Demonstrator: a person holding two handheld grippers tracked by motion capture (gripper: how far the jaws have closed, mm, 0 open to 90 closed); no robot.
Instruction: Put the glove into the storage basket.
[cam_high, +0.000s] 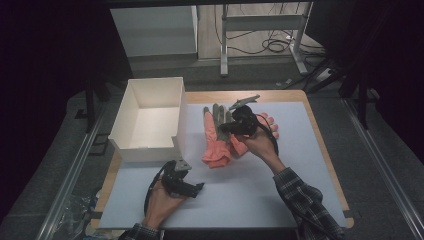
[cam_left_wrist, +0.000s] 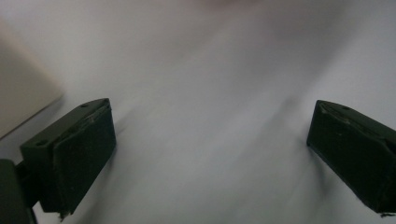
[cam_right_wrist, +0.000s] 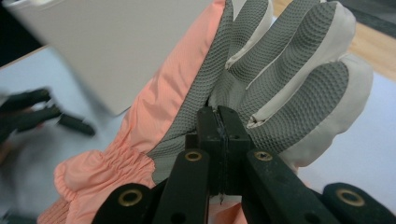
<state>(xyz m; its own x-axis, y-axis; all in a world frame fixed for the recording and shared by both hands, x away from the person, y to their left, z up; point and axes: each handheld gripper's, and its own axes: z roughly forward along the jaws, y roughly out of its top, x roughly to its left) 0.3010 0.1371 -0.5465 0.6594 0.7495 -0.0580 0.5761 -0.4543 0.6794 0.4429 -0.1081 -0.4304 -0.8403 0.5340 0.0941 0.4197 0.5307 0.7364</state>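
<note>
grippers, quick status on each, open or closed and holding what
left gripper: open, holding nothing, over the table
right gripper: shut on the glove

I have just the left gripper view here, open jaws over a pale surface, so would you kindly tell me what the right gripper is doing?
Observer: The right gripper is shut on a pink glove, pinching its grey palm.
Operator: Thanks, is there a second glove?
Observer: Yes, another pink glove lies on the mat, partly under the right hand.
Operator: And where would they go?
Observer: Possibly into the white box, which stands open to the left of the gloves.
</note>
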